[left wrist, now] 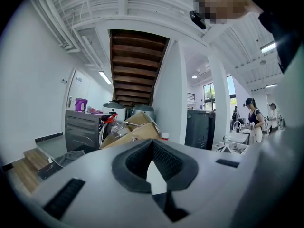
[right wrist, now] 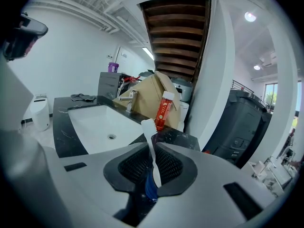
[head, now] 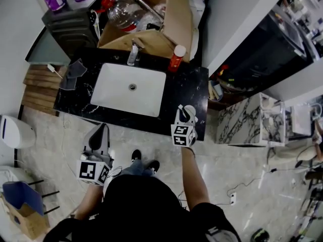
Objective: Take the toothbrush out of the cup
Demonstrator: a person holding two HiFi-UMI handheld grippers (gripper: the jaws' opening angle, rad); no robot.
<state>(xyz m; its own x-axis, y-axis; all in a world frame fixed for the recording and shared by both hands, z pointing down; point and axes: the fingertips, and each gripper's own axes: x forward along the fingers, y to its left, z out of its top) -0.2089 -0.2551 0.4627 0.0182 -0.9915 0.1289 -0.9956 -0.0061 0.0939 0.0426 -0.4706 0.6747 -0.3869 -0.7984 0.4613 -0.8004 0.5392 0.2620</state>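
A white toothbrush [right wrist: 151, 144] stands upright between the jaws of my right gripper [right wrist: 153, 161], bristle head up, with the pads pressed on its handle. Just below the jaws shows a bit of the blue cup [right wrist: 147, 188]. In the head view the right gripper [head: 184, 117] hangs over the front right corner of the black counter [head: 198, 87], where the cup [head: 190, 108] stands; the toothbrush is too small to make out there. My left gripper [head: 100, 133] hovers in front of the counter's edge, and its jaws [left wrist: 153, 171] are shut with nothing in them.
A white sink [head: 116, 79] with a faucet [head: 132, 53] is set in the counter. A red tube [head: 176, 58] stands behind it, next to a cardboard box [head: 174, 19] of bottles. A grey cloth [head: 73, 74] lies at the counter's left end.
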